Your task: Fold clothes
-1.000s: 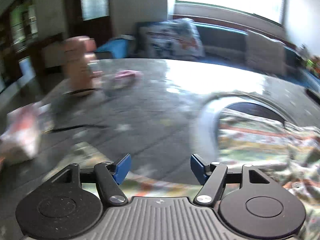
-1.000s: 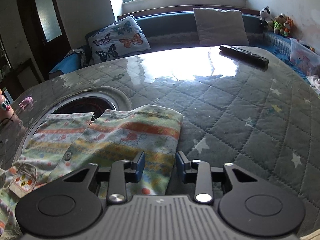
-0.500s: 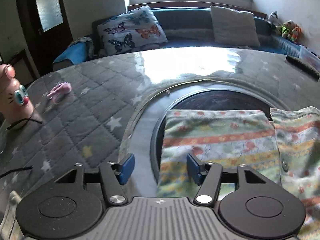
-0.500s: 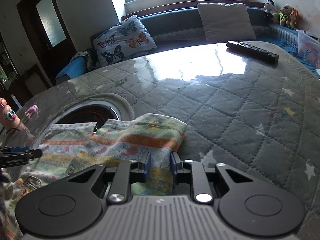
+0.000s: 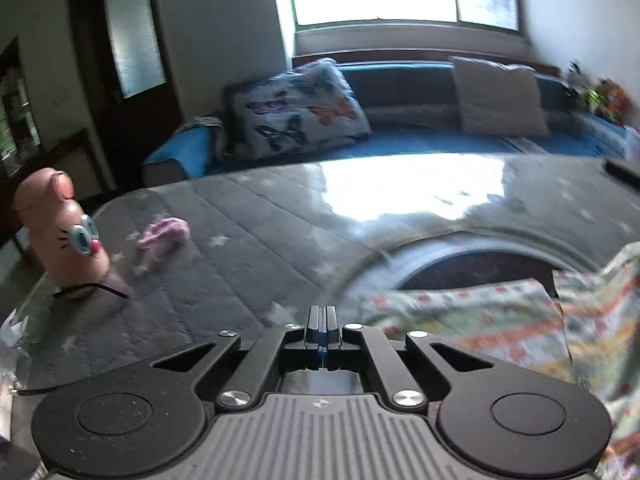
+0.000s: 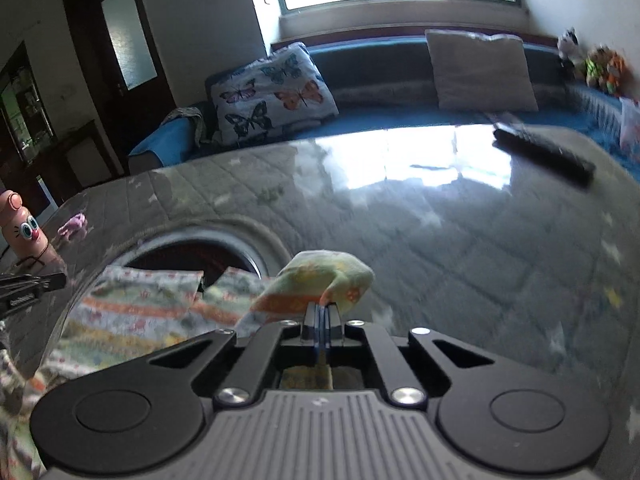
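A patterned green, orange and yellow child's garment [image 6: 132, 312] lies on the grey quilted table, partly over a round dark opening [image 6: 192, 252]. My right gripper [image 6: 322, 312] is shut on the garment's right corner [image 6: 320, 276], which is bunched and lifted off the table. My left gripper [image 5: 321, 320] is shut, with its tips just left of the garment's left edge [image 5: 460, 320]; no cloth shows between its fingers. The left gripper's side also shows at the left edge of the right wrist view [image 6: 28, 292].
A pink finger-shaped toy with eyes [image 5: 60, 228] stands at the table's left with a dark cable. A small pink cloth [image 5: 164, 236] lies near it. A black remote [image 6: 544, 152] lies far right. A sofa with cushions [image 6: 276, 92] is behind the table.
Both grippers have closed. The right one took hold of the garment's corner and lifted it. The left one swung left and shut beside the garment's left edge.
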Demonstrator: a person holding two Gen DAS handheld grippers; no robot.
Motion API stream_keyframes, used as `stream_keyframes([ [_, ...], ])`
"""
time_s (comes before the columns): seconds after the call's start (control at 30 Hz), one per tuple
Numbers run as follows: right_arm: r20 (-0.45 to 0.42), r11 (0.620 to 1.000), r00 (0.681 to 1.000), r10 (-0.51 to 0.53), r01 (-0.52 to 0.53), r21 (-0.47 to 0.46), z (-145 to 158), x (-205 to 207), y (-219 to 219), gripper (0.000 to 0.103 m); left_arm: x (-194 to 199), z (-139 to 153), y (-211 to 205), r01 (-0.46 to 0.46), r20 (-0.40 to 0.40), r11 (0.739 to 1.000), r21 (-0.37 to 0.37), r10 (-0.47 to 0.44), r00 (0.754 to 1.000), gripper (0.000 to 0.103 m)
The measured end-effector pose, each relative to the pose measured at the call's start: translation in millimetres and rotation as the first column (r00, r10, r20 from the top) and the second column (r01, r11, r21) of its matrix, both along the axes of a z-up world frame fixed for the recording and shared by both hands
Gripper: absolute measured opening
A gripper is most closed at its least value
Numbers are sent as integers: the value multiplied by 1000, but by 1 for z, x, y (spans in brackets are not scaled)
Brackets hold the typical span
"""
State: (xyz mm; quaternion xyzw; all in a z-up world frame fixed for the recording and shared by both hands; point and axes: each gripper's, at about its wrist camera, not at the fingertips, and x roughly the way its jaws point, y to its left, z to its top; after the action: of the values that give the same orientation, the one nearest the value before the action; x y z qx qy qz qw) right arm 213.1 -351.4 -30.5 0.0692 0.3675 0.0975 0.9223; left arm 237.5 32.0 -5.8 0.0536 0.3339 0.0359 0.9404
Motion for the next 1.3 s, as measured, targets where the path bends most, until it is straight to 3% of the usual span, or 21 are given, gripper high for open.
stream_keyframes([
  [0.1, -20, 1000, 1000, 1, -1, -11, -3, 17, 9, 2, 5, 0, 8, 18, -56, 997, -75, -23, 998, 1],
  [0.17, -35, 1000, 999, 2, -3, -29, -7, 20, 12, 9, 4, -3, 5, 38, -56, 998, -51, -40, 998, 5],
  [0.23, -36, 999, 999, 9, -10, -32, -8, 19, 11, 14, 2, -7, 2, 55, -64, 998, -37, -58, 996, 16],
  [0.3, -31, 1000, 999, 9, -9, -15, -6, 16, 5, 16, 1, -12, 0, 68, -72, 997, -29, -70, 995, 47],
  [0.33, -28, 1000, 1000, 7, -8, -4, -5, 15, 2, 19, 1, -15, -2, 74, -76, 997, -24, -75, 994, 52],
  [0.43, -15, 1000, 1000, 19, -19, 19, 0, 14, -5, 32, 2, -22, -6, 80, -85, 997, -8, -80, 993, 54],
  [0.57, -20, 1000, 999, 27, -27, 6, -1, 20, -5, 37, 7, -29, -7, 78, -103, 997, -13, -79, 992, 54],
  [0.83, -51, 1000, 998, 25, -25, 15, -13, 27, -1, 38, 6, -30, -11, 116, -94, 993, -9, -116, 989, 53],
  [0.93, -59, 999, 998, 28, -27, 19, -17, 28, 1, 35, 7, -31, -10, 136, -102, 989, -55, -141, 985, 54],
  [1.03, -58, 999, 998, 35, -35, 14, -19, 28, 4, 28, 10, -32, -7, 153, -121, 983, -105, -165, 979, 70],
  [1.1, -56, 999, 998, 37, -36, 10, -19, 28, 6, 24, 11, -33, -8, 146, -128, 984, -99, -159, 979, 80],
  [1.13, -53, 999, 998, 35, -34, 8, -19, 28, 5, 16, 11, -33, -9, 145, -125, 985, -92, -156, 980, 80],
  [1.23, -50, 1000, 998, 31, -30, 8, -17, 27, 4, 8, 10, -32, -10, 160, -123, 983, -91, -170, 978, 73],
  [1.3, -39, 1000, 999, 30, -30, -3, -15, 26, 5, 6, 9, -31, -11, 184, -117, 976, -113, -197, 973, 45],
])
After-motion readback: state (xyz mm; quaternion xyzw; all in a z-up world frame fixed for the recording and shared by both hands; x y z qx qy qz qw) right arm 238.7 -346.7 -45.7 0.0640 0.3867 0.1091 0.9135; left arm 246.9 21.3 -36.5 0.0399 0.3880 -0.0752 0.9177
